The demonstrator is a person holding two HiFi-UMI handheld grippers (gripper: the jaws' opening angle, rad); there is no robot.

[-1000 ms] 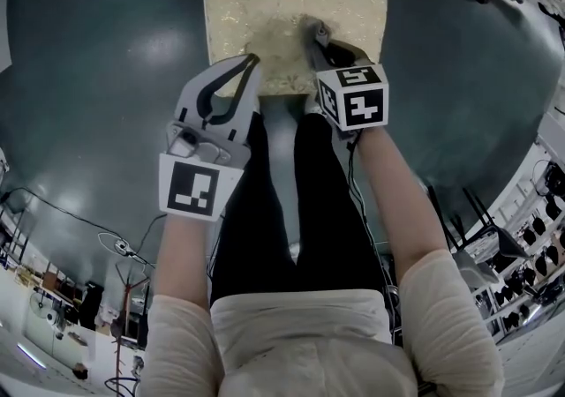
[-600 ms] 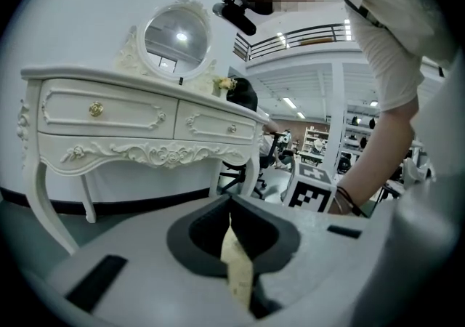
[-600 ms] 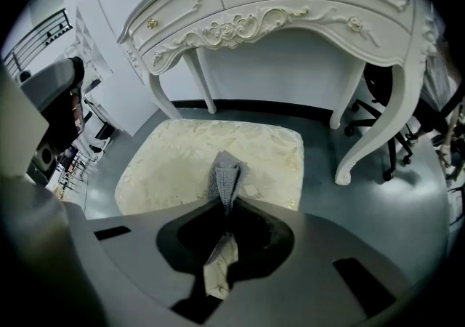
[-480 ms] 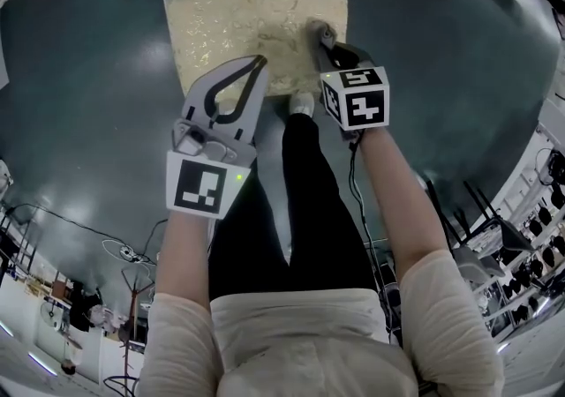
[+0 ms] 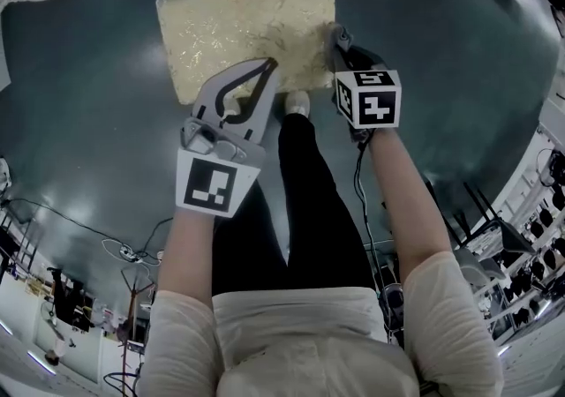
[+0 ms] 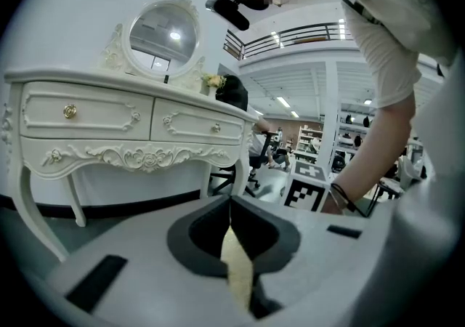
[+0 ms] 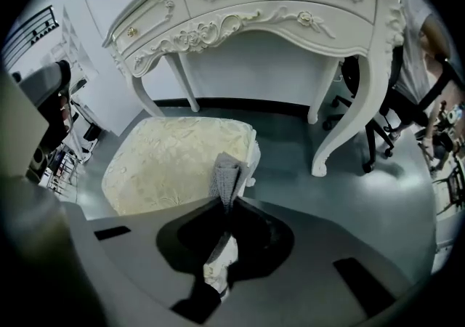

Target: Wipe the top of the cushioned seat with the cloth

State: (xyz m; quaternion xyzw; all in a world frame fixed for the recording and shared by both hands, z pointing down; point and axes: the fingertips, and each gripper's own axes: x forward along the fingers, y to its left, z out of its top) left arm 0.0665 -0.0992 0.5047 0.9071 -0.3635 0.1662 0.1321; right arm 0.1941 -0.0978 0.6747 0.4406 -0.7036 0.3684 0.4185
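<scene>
**Wiping stroke at the seat's right edge.** The right tool (image 7: 227, 200) is clenched on a grey cloth (image 7: 224, 171), and a fold of the cloth sticks out past the jaw tips. The cloth sits at the right-hand edge of the cream cushioned seat (image 7: 174, 162). No view settles whether it is pressing on the cushion or hanging just above it. The left tool (image 6: 229, 200) has its jaws closed tip to tip with nothing in them. In the head view it hovers over the near edge of the seat, beside the person's leg.

Most of the seat top lies to the left of the cloth, so the stroke probably has to run leftward from here. To do it well:
- Tilt the right tool down so the free fold lies flat on the cushion rather than dragging on a corner.
- Keep the grip tight, since the patterned fabric may tug at the cloth.
- Work in overlapping passes from the near edge to the far edge.
- Hold the left tool out of the cloth's path.

The seat stands on a smooth floor (image 5: 88, 78) and might slide under heavy pressure.
</scene>
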